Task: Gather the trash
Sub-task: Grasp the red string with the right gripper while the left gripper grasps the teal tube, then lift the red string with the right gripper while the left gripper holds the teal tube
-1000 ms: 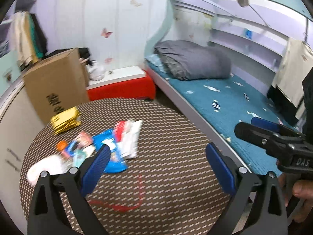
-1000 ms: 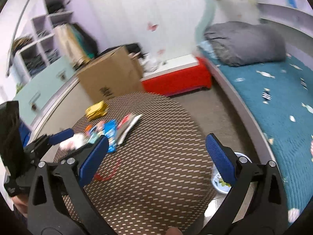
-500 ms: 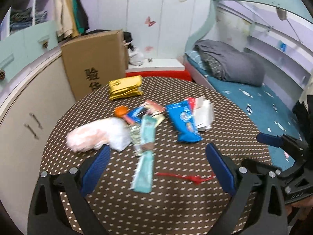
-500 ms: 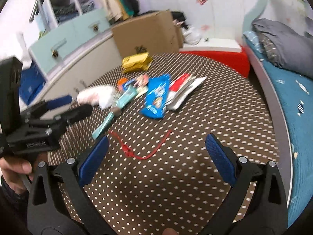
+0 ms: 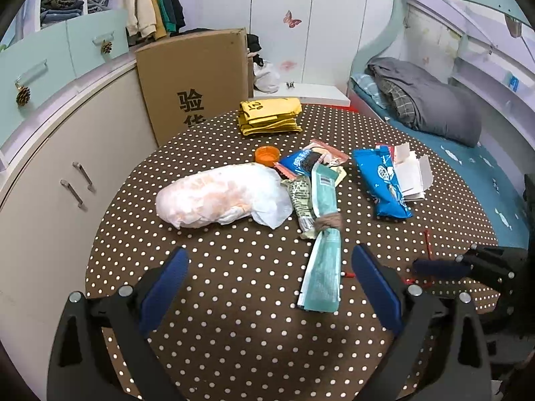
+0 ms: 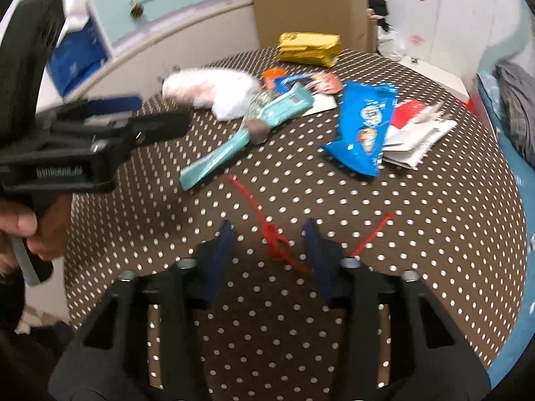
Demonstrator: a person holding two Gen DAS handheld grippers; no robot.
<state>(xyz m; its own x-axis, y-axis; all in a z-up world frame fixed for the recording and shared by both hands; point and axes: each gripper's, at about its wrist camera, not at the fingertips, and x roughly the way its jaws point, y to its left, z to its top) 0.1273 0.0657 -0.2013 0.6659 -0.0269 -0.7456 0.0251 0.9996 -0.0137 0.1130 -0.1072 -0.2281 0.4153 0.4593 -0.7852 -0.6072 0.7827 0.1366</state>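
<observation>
Knotted red plastic string (image 6: 276, 234) on my brown polka-dot tabletop (image 6: 434, 250), lying between my right gripper (image 6: 269, 249) jaws, half-closed, not yet gripping, my left gripper (image 5: 269, 280) jaws wide open, long teal wrapper (image 5: 322, 247) just ahead.

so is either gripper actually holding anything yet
Nothing is held. The right gripper is open with its fingers either side of the knotted red plastic string; the left gripper is open above the table.

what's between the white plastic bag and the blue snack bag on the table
Left wrist view: the long teal wrapper and a green foil wrapper lie between the white plastic bag and the blue snack bag.
</observation>
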